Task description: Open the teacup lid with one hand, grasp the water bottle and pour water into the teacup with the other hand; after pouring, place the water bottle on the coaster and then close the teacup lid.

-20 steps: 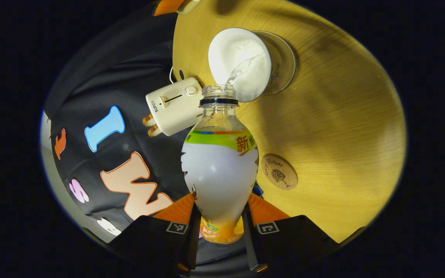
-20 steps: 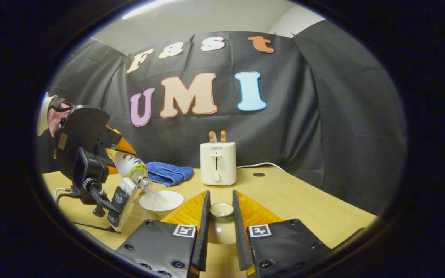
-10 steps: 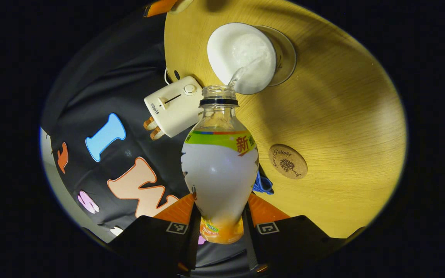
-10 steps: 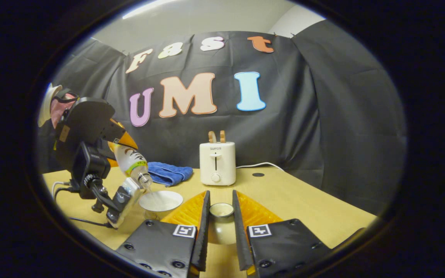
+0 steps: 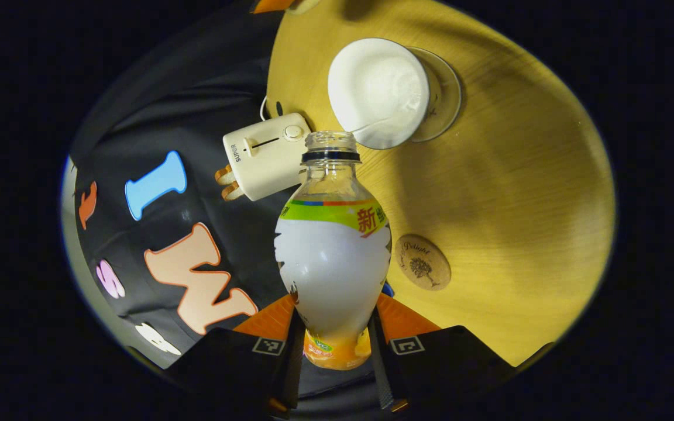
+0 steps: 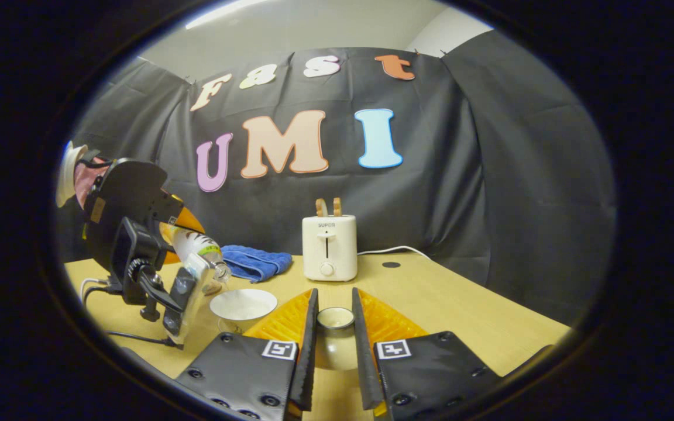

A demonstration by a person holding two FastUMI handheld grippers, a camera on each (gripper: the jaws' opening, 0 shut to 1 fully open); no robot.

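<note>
My left gripper (image 5: 331, 336) is shut on a clear water bottle (image 5: 332, 251) with a white, green and orange label, held tilted with its open mouth just short of the white teacup (image 5: 379, 90). No water runs from it. The cup stands open on its glass saucer (image 5: 445, 96) on the wooden table. A round cork coaster (image 5: 423, 261) lies right of the bottle. In the right gripper view the left gripper (image 6: 138, 234) holds the bottle (image 6: 199, 251) above the teacup (image 6: 243, 305). My right gripper (image 6: 334, 345) is shut on the white teacup lid (image 6: 335, 339), held off to the cup's right.
A white toaster (image 6: 329, 247) with two slices stands at the table's back, its cord trailing right. A blue cloth (image 6: 253, 262) lies left of it. Black cables (image 6: 132, 342) run over the table's front left. A sleeve shows behind the left gripper.
The stream of water from the bottle into the teacup has stopped. The bottle's mouth has risen and tipped back, away from the cup. The right gripper with the lid has not moved.
</note>
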